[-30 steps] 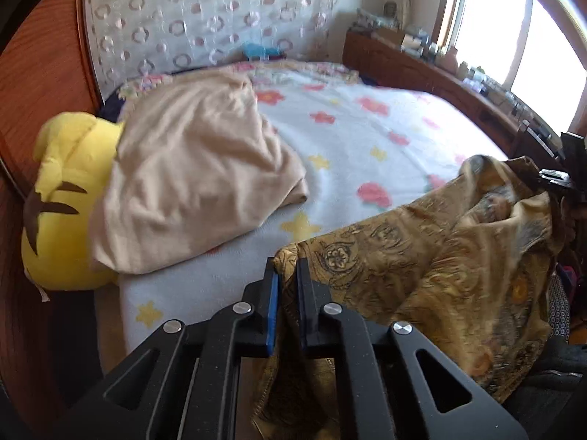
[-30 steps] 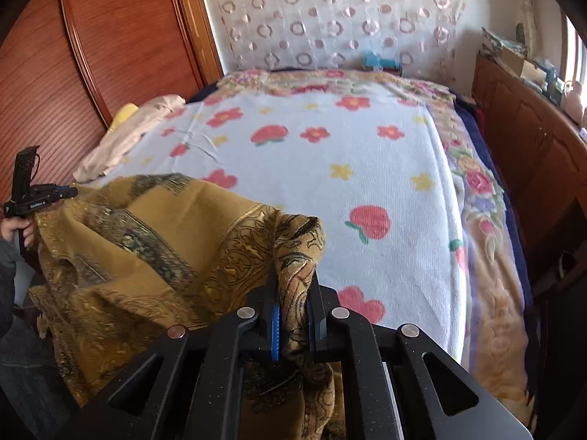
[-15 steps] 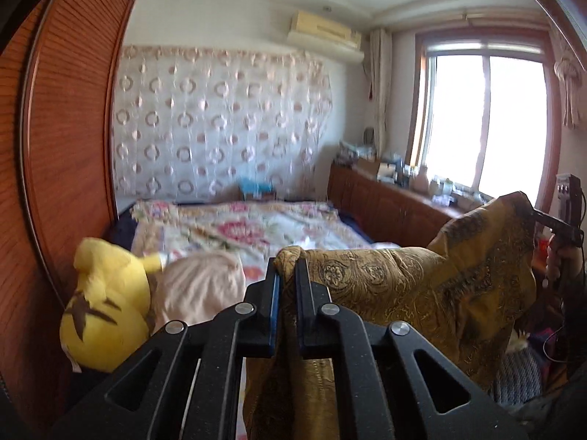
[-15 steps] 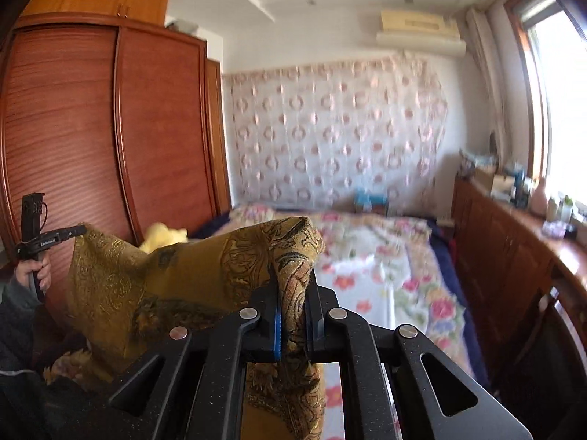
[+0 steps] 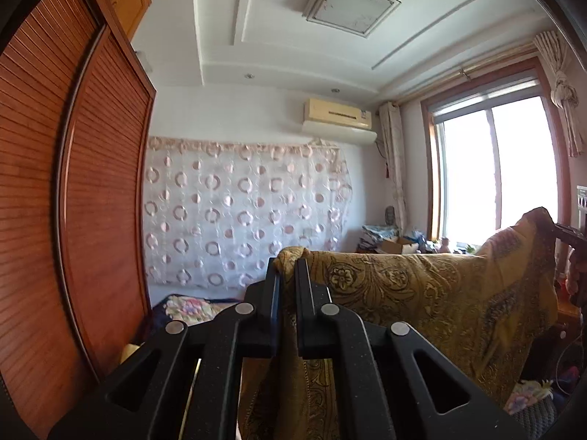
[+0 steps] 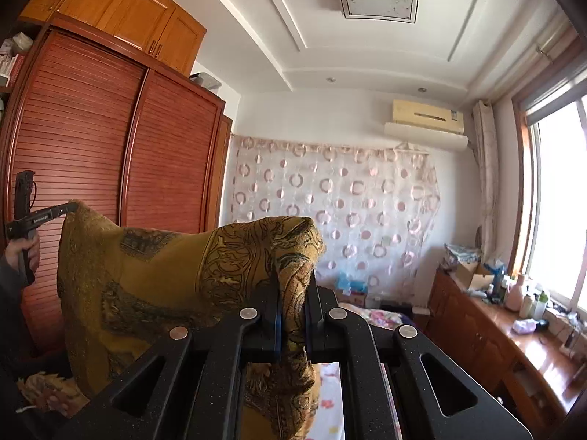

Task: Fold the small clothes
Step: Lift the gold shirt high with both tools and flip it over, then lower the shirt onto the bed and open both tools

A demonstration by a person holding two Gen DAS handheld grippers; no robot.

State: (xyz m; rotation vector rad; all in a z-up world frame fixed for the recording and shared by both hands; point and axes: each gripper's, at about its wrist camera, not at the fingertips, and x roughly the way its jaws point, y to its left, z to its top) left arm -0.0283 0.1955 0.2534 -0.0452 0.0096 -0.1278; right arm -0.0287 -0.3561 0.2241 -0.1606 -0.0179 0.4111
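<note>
Lifted off the bed since a second ago, the gold patterned garment [image 5: 433, 293] hangs stretched between the left gripper [image 5: 288, 267] and right gripper [image 6: 293, 286], each clamped on a top corner; keeping corners level should spread it flat.

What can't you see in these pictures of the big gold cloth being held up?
- Left wrist view: the bottom of the gold patterned cloth is cut off by the lower edge and covered by the left hand-held gripper.
- Left wrist view: most of the bed is hidden behind the cloth and gripper.
- Right wrist view: small bottles on the wooden counter are too small to name.
- What kind of garment it is: unclear in both.
</note>
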